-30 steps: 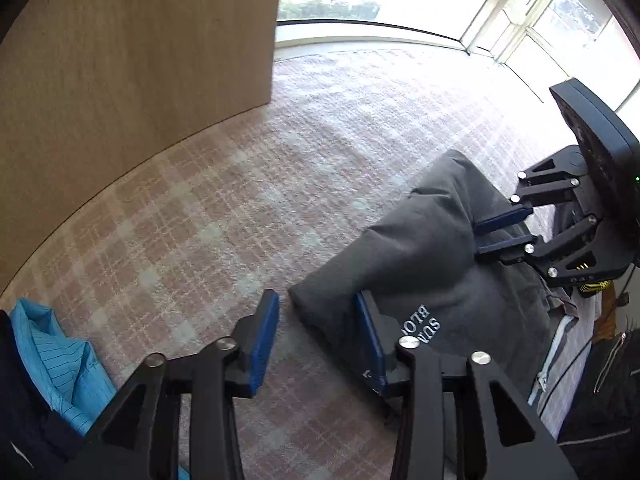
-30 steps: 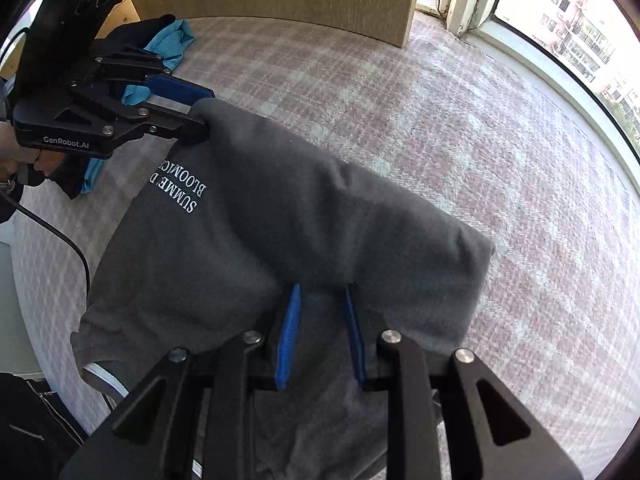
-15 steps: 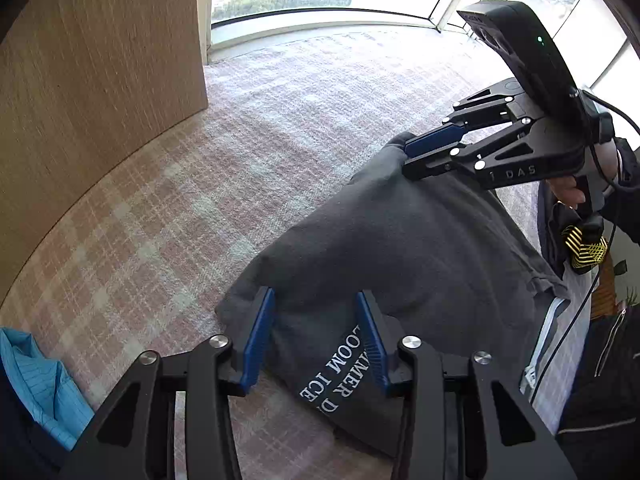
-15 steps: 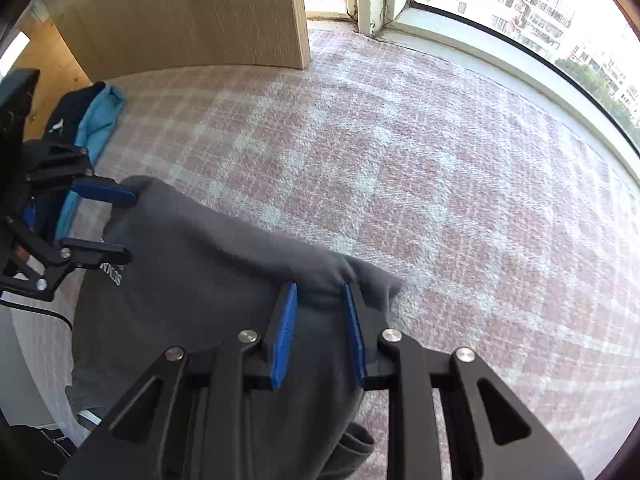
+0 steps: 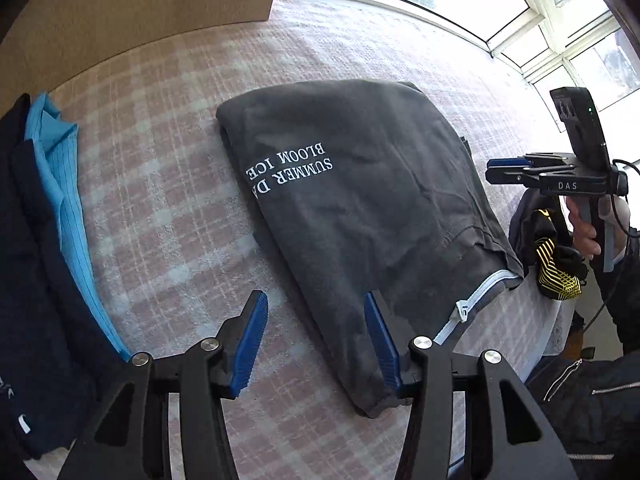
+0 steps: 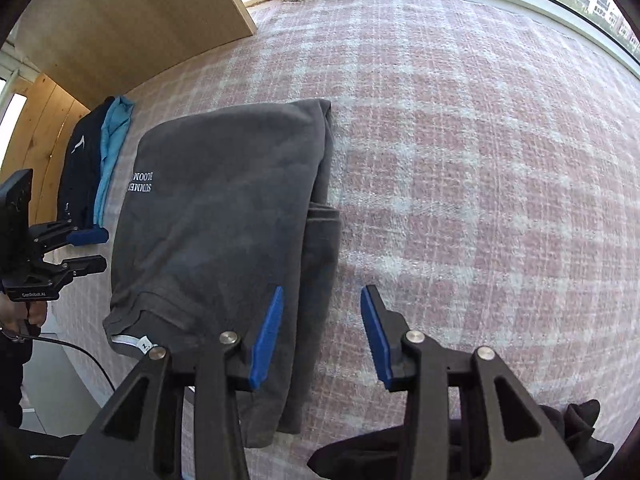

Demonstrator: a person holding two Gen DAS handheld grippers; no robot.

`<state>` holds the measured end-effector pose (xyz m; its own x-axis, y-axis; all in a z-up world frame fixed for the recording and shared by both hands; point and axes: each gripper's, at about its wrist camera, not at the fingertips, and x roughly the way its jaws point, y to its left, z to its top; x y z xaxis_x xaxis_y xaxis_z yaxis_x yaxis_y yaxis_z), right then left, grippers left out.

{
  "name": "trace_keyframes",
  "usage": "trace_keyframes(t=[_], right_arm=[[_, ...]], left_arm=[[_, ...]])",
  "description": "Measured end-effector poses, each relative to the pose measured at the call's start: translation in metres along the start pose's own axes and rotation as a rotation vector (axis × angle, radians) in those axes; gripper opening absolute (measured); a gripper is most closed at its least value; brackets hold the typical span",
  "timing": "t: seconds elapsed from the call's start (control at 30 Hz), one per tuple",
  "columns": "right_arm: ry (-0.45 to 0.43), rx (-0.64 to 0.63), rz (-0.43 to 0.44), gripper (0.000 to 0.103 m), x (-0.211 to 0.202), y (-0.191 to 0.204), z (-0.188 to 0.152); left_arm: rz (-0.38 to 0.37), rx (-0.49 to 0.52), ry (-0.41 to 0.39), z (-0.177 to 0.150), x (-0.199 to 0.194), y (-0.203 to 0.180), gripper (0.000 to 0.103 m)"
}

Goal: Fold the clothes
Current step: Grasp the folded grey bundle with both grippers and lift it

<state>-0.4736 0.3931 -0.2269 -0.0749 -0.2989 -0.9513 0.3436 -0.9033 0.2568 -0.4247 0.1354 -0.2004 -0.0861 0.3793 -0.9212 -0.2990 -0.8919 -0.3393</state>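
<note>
While my left gripper [image 5: 316, 340] opens over the hoodie's [image 5: 360, 200] near edge, nothing's clamped. Right view: right gripper [image 6: 322, 332] spreading too, empty, hoodie [image 6: 224, 220] flat on the blanket [image 6: 480, 160]. I'd grab both hem corners evenly.

Two grippers [image 5: 314, 340] [image 6: 322, 334], three folded garments: grey [image 5: 360, 200], blue [image 5: 60, 168], navy [image 5: 28, 260].

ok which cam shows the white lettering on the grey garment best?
Left wrist view: the white lettering on the grey garment reads nearly whole, upside down, "SUMMER", "BLOOM ICE". Right wrist view shows only a small part at the garment's left edge, cut off by the fold.
</note>
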Motion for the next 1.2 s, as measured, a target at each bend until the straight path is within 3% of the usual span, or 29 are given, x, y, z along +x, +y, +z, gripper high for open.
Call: trace_keyframes(t=[0.1, 0.2, 0.3, 0.47, 0.57, 0.77, 0.83, 0.87, 0.93, 1.03, 1.13, 1.2], right_arm=[[-0.013, -0.016, -0.039, 0.040, 0.010, 0.007, -0.006], [-0.004, 0.012, 0.005, 0.040, 0.019, 0.004, -0.009], [-0.011, 0.033, 0.009, 0.042, 0.018, -0.002, -0.011], [-0.032, 0.048, 0.022, 0.051, 0.012, -0.008, -0.021], [-0.030, 0.012, 0.018, 0.051, 0.017, 0.005, -0.024], [-0.009, -0.099, -0.068, 0.051, 0.022, 0.032, -0.024], [-0.012, -0.108, -0.047, 0.046, 0.021, 0.035, -0.025], [-0.015, -0.113, -0.028, 0.033, 0.021, 0.036, -0.026], [-0.021, -0.139, -0.026, 0.025, 0.020, 0.041, -0.028], [-0.025, -0.167, -0.034, 0.014, 0.018, 0.047, -0.028], [-0.019, -0.090, 0.053, 0.011, 0.015, 0.034, -0.026], [-0.027, -0.020, 0.156, 0.010, 0.009, 0.019, -0.023]], left_arm=[[0.033, -0.013, 0.005, 0.002, 0.006, -0.008, 0.049], [0.038, -0.022, 0.005, 0.006, 0.010, -0.015, 0.051], [0.098, -0.031, -0.004, 0.007, 0.013, -0.015, 0.053], [0.075, -0.122, 0.018, 0.002, 0.023, -0.004, 0.054], [0.071, -0.114, 0.017, 0.003, 0.027, -0.012, 0.061], [0.095, -0.072, 0.028, 0.006, 0.032, -0.030, 0.060], [0.102, -0.069, 0.024, 0.007, 0.031, -0.030, 0.051], [0.102, -0.072, 0.022, 0.007, 0.030, -0.028, 0.047], [0.073, -0.081, 0.014, 0.007, 0.028, -0.025, 0.024], [0.043, -0.067, -0.001, 0.007, 0.026, -0.025, 0.016], [0.005, -0.064, -0.032, 0.006, 0.023, -0.027, 0.014], [-0.068, -0.090, -0.068, 0.005, 0.014, -0.024, 0.013]])
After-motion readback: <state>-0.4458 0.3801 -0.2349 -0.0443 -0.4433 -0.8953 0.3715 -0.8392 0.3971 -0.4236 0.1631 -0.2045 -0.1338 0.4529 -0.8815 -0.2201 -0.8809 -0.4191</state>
